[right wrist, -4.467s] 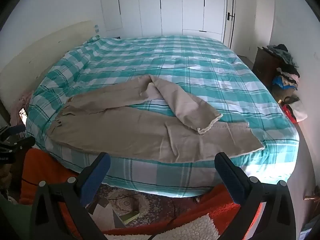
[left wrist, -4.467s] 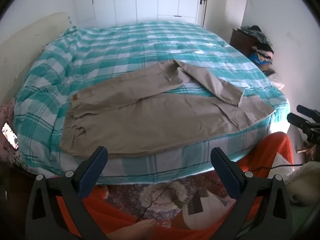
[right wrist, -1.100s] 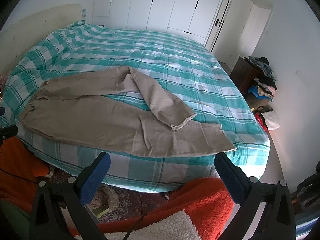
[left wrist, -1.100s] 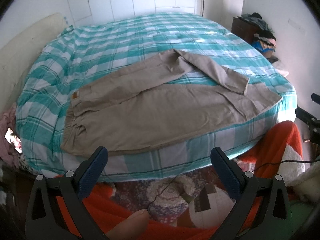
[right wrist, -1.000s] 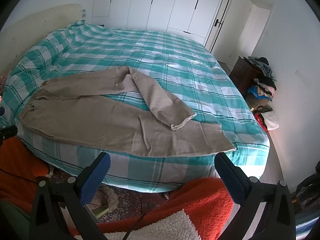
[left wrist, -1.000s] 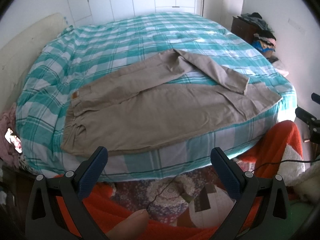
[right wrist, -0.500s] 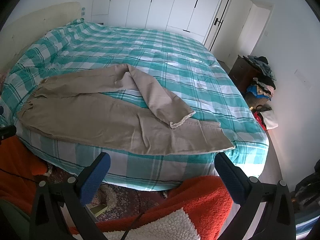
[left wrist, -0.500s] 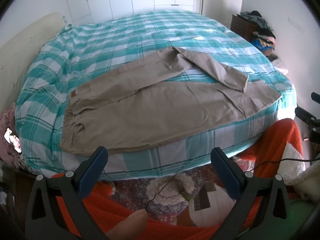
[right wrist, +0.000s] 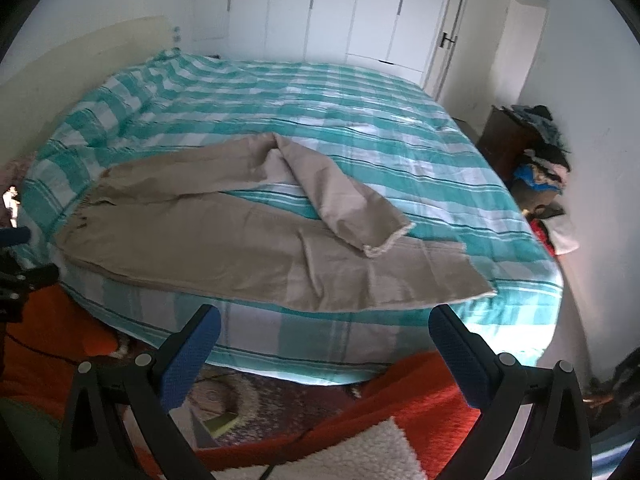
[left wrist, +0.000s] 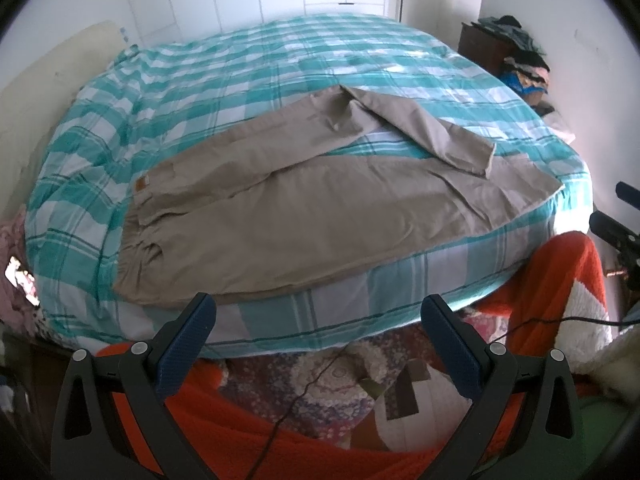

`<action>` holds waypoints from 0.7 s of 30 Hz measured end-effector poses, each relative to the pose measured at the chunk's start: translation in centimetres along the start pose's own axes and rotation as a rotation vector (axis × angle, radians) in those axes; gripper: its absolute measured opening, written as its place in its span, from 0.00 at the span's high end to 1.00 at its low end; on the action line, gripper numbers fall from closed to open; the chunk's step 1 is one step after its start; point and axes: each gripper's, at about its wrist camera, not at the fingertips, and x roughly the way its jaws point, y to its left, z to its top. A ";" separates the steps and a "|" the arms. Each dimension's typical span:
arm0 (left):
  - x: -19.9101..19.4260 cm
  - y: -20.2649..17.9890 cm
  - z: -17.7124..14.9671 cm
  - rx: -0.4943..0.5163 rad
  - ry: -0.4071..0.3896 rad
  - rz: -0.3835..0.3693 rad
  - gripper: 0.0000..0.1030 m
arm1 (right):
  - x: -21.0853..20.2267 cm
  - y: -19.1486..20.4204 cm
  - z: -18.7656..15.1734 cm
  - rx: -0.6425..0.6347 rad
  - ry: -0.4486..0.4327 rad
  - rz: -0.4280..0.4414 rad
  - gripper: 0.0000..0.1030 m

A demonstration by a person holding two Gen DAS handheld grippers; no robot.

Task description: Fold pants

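Tan pants lie spread on the teal plaid bed, waistband at the left, legs to the right. The near leg lies flat along the bed's front edge. The far leg is folded back on itself, its frayed cuff resting on the near leg. My left gripper is open and empty, in front of the bed's edge below the waist end. My right gripper is open and empty, in front of the bed's edge below the near leg.
An orange blanket and patterned cloth lie on the floor before the bed. A dark dresser with piled clothes stands at the right wall. White wardrobe doors are behind the bed. The headboard is at the left.
Both grippers have moved a little closer to the bed's front edge and stay open. The pants have not moved.
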 end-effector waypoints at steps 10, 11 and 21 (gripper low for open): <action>0.0 0.1 0.4 -0.007 -0.023 -0.020 0.01 | -0.4 1.9 1.3 -0.010 -0.064 0.100 0.01; 0.1 0.2 0.3 -0.010 -0.018 -0.023 0.01 | -0.3 2.0 1.3 -0.009 -0.058 0.102 0.01; 0.3 -0.2 0.4 -0.007 -0.014 -0.029 0.01 | 0.4 1.4 1.2 0.023 -0.032 0.124 0.01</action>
